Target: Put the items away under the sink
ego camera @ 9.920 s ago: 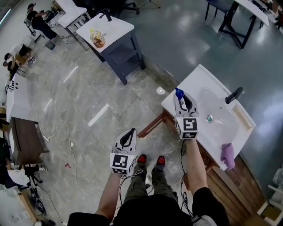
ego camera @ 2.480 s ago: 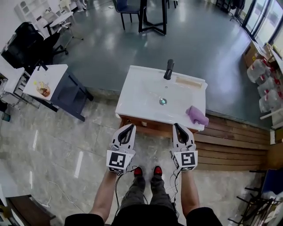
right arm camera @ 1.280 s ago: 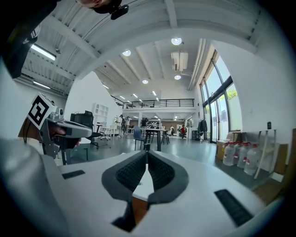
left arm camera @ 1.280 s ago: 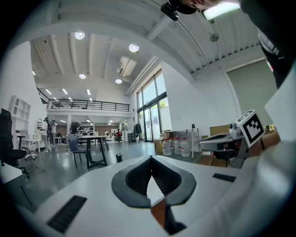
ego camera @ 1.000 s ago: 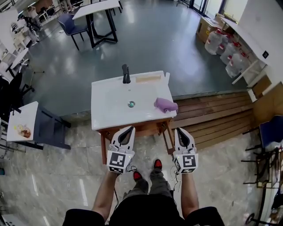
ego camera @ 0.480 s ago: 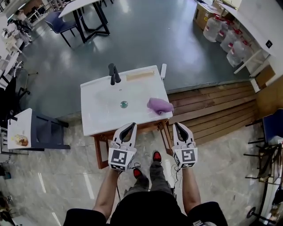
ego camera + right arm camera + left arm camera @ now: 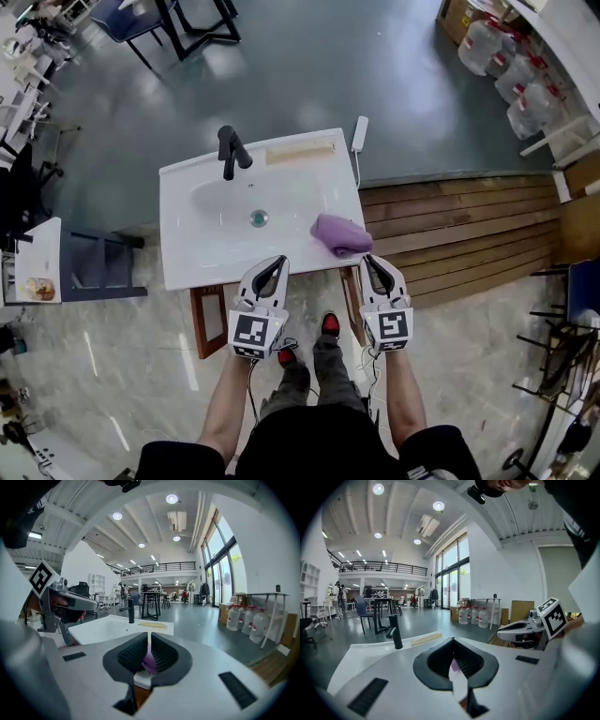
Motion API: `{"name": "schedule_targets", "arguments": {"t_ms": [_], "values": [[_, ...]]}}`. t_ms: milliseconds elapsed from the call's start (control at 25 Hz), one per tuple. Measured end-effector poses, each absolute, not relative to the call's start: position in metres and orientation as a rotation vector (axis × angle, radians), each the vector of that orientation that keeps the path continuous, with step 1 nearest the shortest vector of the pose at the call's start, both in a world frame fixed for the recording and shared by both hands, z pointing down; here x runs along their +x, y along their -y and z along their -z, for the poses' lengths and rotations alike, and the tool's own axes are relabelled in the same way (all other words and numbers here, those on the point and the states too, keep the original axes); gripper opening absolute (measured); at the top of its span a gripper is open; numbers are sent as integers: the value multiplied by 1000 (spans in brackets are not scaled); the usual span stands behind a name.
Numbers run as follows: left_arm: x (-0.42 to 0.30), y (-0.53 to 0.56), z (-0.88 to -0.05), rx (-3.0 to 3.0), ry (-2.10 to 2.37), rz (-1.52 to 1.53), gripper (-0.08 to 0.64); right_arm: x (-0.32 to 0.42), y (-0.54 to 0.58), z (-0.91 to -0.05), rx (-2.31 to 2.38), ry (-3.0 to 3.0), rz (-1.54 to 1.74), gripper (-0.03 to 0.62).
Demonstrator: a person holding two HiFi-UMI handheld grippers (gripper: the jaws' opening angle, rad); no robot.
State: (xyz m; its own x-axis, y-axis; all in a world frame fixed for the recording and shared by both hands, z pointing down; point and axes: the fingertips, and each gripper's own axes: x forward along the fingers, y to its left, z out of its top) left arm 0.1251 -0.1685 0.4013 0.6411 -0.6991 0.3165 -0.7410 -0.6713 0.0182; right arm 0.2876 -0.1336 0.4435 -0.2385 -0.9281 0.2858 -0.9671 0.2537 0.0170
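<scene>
A purple cloth (image 7: 340, 234) lies bunched at the front right of the white sink top (image 7: 192, 248), which carries a black faucet (image 7: 230, 150) at the back. My right gripper (image 7: 372, 262) is shut and empty, its tip just short of the cloth at the sink's front edge. Through its jaws the cloth (image 7: 149, 660) shows straight ahead. My left gripper (image 7: 276, 262) is also shut and empty, over the front edge near the middle. In the left gripper view the faucet (image 7: 396, 632) stands ahead to the left. The space under the sink is hidden.
A pale yellow bar (image 7: 300, 152) lies at the back of the sink top, a white strip (image 7: 358, 134) at its back right corner. Wooden decking (image 7: 450, 225) runs to the right, with water jugs (image 7: 511, 66) beyond. A small table (image 7: 37, 262) stands at the left.
Both grippers have come down and forward to the sink's front edge. The sink now sits squarer and closer, and the cloth lies right before the right gripper.
</scene>
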Motion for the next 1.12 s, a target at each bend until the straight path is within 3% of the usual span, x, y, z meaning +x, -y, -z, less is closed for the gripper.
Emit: {"name": "schedule_targets", "arguments": {"t_ms": [120,200,480,840,960,1120], "values": [[127,179,-412,2677,1215,-449,6,283,148,-462,1688,2310,-271,50],[127,183,-420,2652,1222,-465,6,278,157,-476,1611,2320,-299,228],[129,190,-444,2586,1255,-518,6,279,177,-519,1488,2298,-348,278],[130,198,-459,2537,1304,-516,6,276,176,-558,1344,2265,-417,278],[134,194,-461,2534,1298,-517,6,278,175,-561,1350,2246,-380,192],[131,191,-462,2530,1304,-522,6,278,176,-563,1358,2238,-358,124]]}}
